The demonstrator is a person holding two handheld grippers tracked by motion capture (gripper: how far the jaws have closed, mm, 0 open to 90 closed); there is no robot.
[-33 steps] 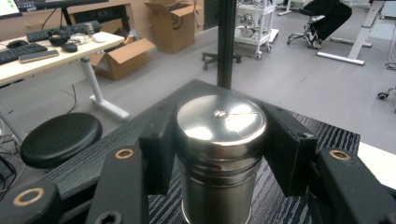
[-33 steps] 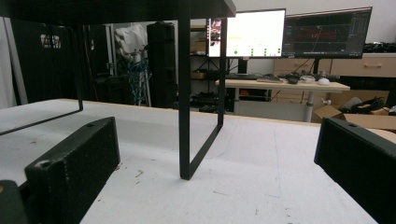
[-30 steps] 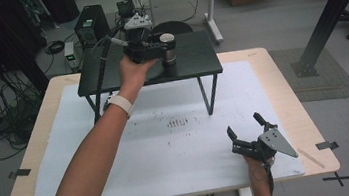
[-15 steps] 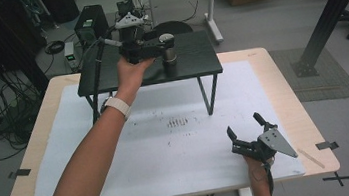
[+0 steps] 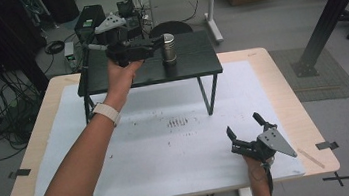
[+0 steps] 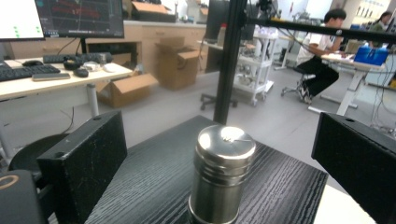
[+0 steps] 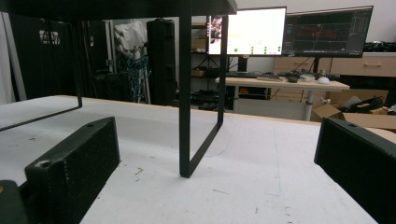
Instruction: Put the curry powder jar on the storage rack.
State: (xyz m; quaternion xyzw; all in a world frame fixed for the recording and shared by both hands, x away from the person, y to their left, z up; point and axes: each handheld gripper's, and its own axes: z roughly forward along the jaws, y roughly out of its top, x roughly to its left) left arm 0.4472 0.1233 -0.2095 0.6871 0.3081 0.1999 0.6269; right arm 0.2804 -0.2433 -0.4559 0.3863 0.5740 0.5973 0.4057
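One steel canister [image 6: 221, 175], base cut off, between open left claw [image 6: 219, 158] jaws.

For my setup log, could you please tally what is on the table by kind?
Steel canister: 1
Black raised shelf: 1
Handheld tool: 2, left tool open by the canister, right tool open low
Total: 4

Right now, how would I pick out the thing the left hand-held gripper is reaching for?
Find the white-topped table, then the small black stand at its far side. On that stand's top stands a steel canister, upright between the left hand-held gripper's open jaws; it is the one shiny, round thing there.
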